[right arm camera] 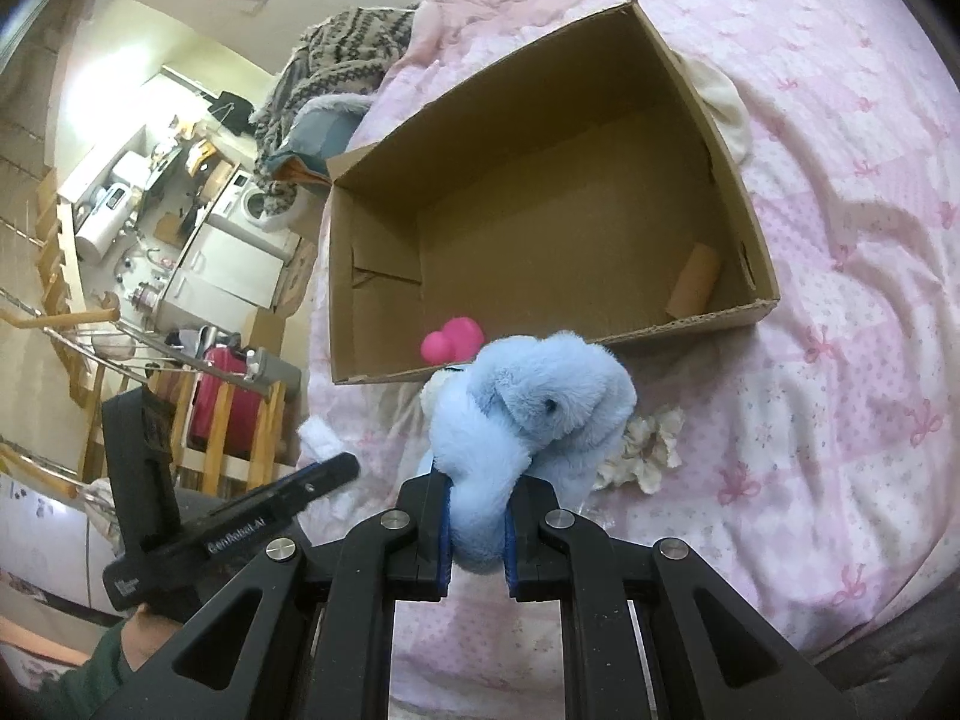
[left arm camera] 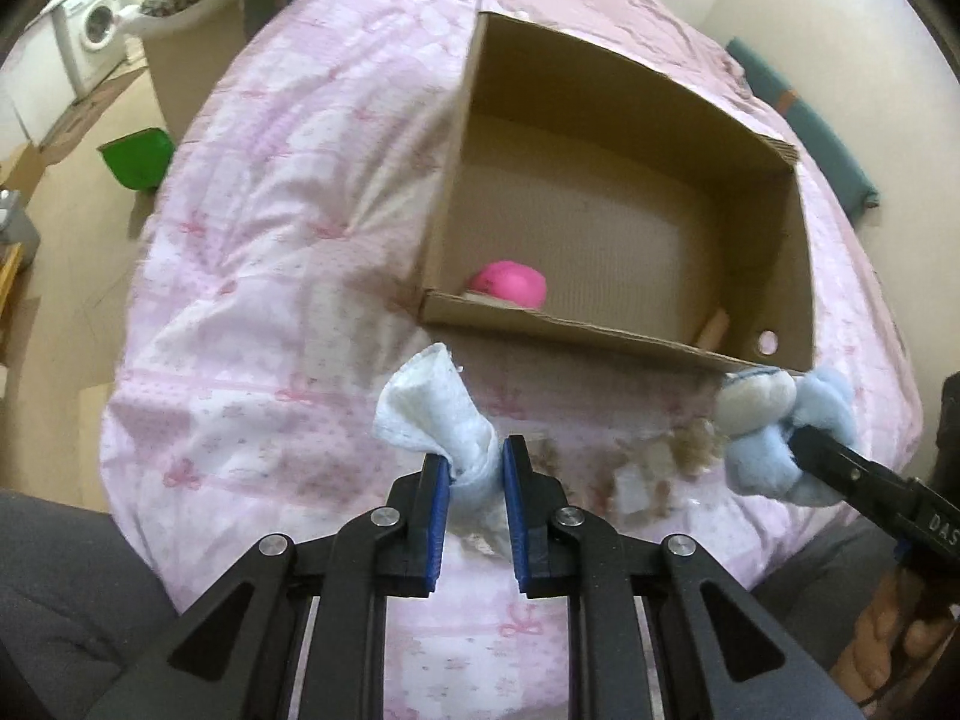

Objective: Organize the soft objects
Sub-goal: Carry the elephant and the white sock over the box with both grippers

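Note:
An open cardboard box point(left arm camera: 606, 348) point(right arm camera: 744, 222) lies on the pink bed cover, with a pink soft ball point(left arm camera: 509, 284) point(right arm camera: 451, 341) in its near left corner. My left gripper point(left arm camera: 474, 474) is shut on a white and pale blue cloth point(left arm camera: 432, 414), held just before the box's near wall. My right gripper point(right arm camera: 477, 531) is shut on a light blue plush toy point(right arm camera: 528, 414) point(left arm camera: 774, 426), held near the box's near edge. The left gripper shows in the right wrist view point(right arm camera: 324, 474) at the left.
A cream fluffy item point(right arm camera: 645, 450) point(left arm camera: 690, 441) lies on the cover under the plush. A small cardboard tube point(right arm camera: 696, 276) lies inside the box. A cream cloth point(right arm camera: 726, 108) lies behind the box. Bed edge and room furniture lie to the left.

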A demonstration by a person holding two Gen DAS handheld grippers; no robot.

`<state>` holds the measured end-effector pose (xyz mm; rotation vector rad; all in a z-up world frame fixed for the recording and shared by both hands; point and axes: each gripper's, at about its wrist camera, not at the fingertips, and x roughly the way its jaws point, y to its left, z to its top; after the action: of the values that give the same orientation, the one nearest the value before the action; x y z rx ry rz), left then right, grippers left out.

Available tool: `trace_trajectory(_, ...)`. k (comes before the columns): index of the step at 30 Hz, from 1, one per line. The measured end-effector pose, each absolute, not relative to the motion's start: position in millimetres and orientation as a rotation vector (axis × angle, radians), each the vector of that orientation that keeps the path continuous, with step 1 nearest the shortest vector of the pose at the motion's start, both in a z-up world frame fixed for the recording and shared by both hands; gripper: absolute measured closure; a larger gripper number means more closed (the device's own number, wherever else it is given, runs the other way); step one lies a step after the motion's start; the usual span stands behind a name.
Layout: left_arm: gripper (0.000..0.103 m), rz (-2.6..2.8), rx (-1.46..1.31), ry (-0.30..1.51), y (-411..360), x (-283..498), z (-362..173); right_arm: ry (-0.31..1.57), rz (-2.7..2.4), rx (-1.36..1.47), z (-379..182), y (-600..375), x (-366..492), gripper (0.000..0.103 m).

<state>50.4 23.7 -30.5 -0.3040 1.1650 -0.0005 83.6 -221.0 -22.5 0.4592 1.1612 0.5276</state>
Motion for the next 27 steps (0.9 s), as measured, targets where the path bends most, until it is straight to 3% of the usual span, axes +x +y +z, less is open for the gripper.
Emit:
trace_trajectory(20,0.087,-0.004,-0.247,1.177,16.8,52.7,-35.5,1.194,0.519,0.429,-26.5,-209.6,88.2,0.089)
trace_trajectory(27,0.087,-0.033,-0.22,1.131,11.9,57.0,-7.9,1.158,0.558,0.454,-15.2,-213.3,86.6,0.089)
